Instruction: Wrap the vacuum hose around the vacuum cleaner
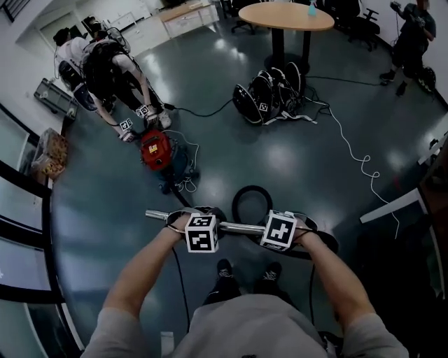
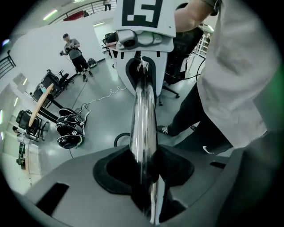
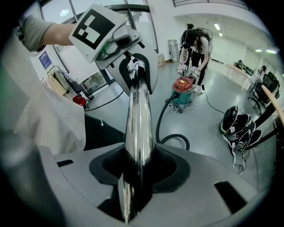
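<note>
Second person (image 1: 105, 66): at the upper left of the head view, bent over the vacuum cleaner, with a marker-cube gripper in each hand just above it.
Vacuum cleaner (image 1: 155, 150): a red and teal canister upright on the grey floor, left of centre, well apart from the wearer's feet. A thin white cord lies bunched on the floor at its near side.
Left gripper (image 1: 201, 233): pointing steeply down, its jaws closed in on the chrome tube, black pads against both sides of it (its own view shows the tube running straight up between them).
Chrome tube (image 1: 238, 226): held level across the wearer's front, above the shoes. It spans both grippers, and its bare end sticks out past the left one.
Vacuum hose (image 1: 236, 201): black, lying on the floor. It leaves the canister's base and curls into one loop just beyond the tube, so none of it is around the canister.
Right gripper (image 1: 279, 230): also tilted steeply down, its jaws pinching the same tube near its right end, with the pads pressed on the metal.
Gear pile (image 1: 269, 94): black helmet-like shells and straps heaped on the floor beyond the loop.
Round table (image 1: 285, 15): wooden top on a dark pedestal behind the pile.
White cable (image 1: 350, 150): snakes over the floor to the right.
Third person (image 1: 413, 35): stands at the far upper right.
</note>
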The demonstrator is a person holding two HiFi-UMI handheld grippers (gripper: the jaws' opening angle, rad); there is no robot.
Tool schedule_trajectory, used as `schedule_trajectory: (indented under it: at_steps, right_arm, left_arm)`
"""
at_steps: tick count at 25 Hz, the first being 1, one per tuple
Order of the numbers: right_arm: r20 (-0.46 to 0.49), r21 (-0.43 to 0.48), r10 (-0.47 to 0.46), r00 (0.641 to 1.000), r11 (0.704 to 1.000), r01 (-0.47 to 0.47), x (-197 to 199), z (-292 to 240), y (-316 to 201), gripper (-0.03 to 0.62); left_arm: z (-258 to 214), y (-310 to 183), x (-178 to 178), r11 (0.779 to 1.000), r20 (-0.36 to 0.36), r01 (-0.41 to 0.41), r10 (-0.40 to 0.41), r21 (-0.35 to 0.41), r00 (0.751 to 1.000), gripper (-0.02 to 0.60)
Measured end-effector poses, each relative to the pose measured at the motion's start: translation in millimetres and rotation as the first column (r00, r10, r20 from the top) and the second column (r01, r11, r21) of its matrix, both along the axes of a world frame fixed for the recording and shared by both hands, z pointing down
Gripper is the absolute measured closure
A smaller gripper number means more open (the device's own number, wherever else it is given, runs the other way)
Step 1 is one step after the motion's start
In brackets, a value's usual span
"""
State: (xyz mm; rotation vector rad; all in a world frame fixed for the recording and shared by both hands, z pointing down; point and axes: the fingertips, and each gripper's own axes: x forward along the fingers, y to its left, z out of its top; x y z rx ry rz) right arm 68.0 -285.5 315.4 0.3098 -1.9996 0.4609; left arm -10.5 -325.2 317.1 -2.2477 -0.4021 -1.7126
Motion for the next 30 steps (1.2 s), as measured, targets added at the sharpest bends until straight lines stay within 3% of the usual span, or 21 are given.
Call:
schedule_trajectory:
  at_steps: [5, 14, 23, 26, 30]
  right_arm:
    - [-0.059, 0.076, -0.074, 0.996, 0.994, 0.078, 1, 10, -21, 0.444]
    - [-0.133, 0.135, -0.056, 0.99, 0.988, 0.074, -29, 4, -62, 0.443]
    - [-0.299, 0.255, -0.101, 0.949, 0.95, 0.182, -40, -9, -102, 0.432]
    - [-0.313, 0.298, -0.073, 0.947, 0.939, 0.171, -44, -20, -115, 0.426]
    - [-0.294, 0.333, -0.002, 0.956, 0.937, 0.105, -47, -34, -127, 0.426]
  left_arm:
    - [13, -9, 1, 0.996, -0.083, 0.062, -0.067, -0.064, 0.994, 0.423]
    - [18, -44, -34, 0.988, -0.118, 0.097, -0.111, -0.116, 0.987, 0.423]
    - [23, -78, -59, 0.976, -0.143, 0.169, -0.188, -0.137, 0.972, 0.423]
    - [35, -88, -76, 0.964, -0.13, 0.217, -0.237, -0.153, 0.963, 0.423]
    - [57, -96, -110, 0.929, -0.11, 0.314, -0.339, -0.198, 0.934, 0.423]
